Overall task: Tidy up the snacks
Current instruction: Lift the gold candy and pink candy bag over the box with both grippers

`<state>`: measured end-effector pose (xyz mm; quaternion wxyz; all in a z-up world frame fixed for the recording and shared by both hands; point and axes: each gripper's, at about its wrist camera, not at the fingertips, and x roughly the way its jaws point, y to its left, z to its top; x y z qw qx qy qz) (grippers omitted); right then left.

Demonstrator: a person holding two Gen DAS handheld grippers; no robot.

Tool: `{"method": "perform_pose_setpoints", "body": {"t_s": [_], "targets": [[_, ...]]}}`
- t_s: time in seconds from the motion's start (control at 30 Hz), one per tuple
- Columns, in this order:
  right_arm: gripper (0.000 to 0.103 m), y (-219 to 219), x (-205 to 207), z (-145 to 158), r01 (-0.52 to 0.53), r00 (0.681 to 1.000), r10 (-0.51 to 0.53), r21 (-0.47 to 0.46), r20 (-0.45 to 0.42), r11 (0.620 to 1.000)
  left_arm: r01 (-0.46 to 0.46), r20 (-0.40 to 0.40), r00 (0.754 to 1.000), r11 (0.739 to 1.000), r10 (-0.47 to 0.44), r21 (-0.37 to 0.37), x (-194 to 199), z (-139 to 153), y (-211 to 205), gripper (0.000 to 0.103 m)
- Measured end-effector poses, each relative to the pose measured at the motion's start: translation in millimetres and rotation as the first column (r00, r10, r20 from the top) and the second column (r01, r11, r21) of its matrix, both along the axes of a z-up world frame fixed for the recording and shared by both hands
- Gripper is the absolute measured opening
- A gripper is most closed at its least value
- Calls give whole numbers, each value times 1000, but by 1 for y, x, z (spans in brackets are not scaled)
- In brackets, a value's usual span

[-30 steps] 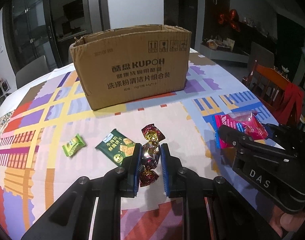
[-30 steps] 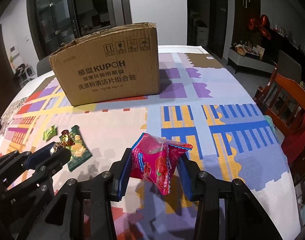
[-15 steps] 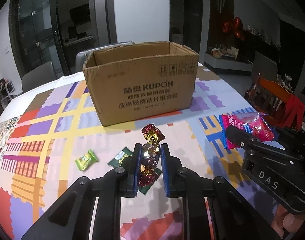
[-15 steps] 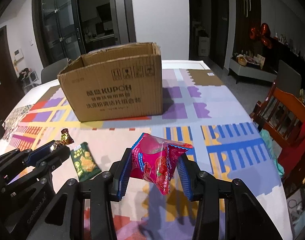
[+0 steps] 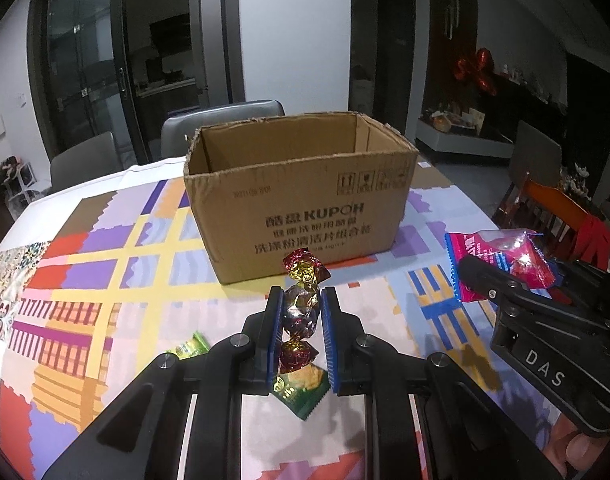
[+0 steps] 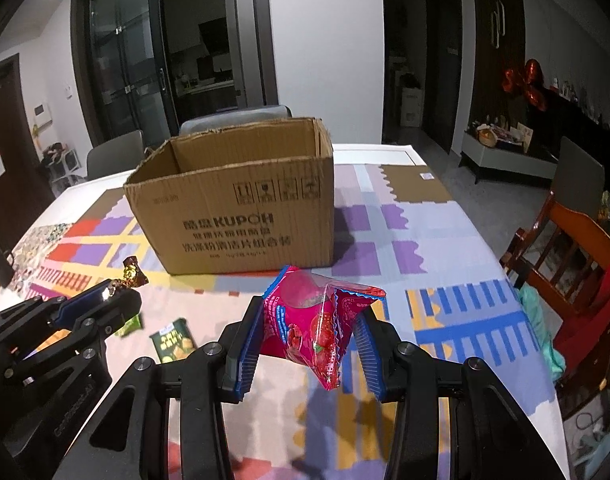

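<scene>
A: What is hard to see here?

B: The floor of the cardboard box [image 5: 305, 200] is hidden by its front wall; only the inner walls show through the open top. In the left wrist view the dark green packet [image 5: 301, 390] is partly covered by the left gripper [image 5: 302, 316], and the small light green candy [image 5: 191, 345] is half behind one of its arms. The print on both is too small to read. In the right wrist view the light green candy [image 6: 130, 325] is blurred.

A: And the left gripper?

B: It points down at a slant toward the tabletop [image 5: 105, 264], in front of the box. Its jaws are narrow and press on the middle of a foil-wrapped candy [image 5: 301, 312], which stands upright between them, twisted ends above and below, clear of the tabletop.

A: The right one?

B: The right gripper [image 6: 309, 334] is tilted down the same way, beside the left one. Its jaws stand partly apart and clamp a puffy pink snack bag [image 6: 317, 320], one corner hanging below them, also off the tabletop. At the lower right edge of the left wrist view a bit of a finger [image 5: 581, 450] shows under that gripper's body; the rest of the hand is cut off.

A: Where do the loose snacks lie?

B: On the patterned cloth, near the left gripper, well in front of the box.
</scene>
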<state>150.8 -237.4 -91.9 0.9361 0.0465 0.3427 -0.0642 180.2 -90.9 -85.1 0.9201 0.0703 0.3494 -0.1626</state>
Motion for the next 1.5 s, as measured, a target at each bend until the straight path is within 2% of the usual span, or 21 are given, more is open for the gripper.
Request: {"method": "perform_pose_setpoints", "body": {"t_s": [0.63,1.03,1.5], "targets": [[45,3,31,34,-22,997,24,-24,76,999,-48,36,998,999,49,-25,38,29,6,19],[45,5,54,56,-28,991,33,-41,131,999,-69,87,994,997,73,-44,64,53,9,19],[45,7,82,73,-42,984,51,-55,173,998,-82,104,991,995,88,-60,93,65,14,19]]}}
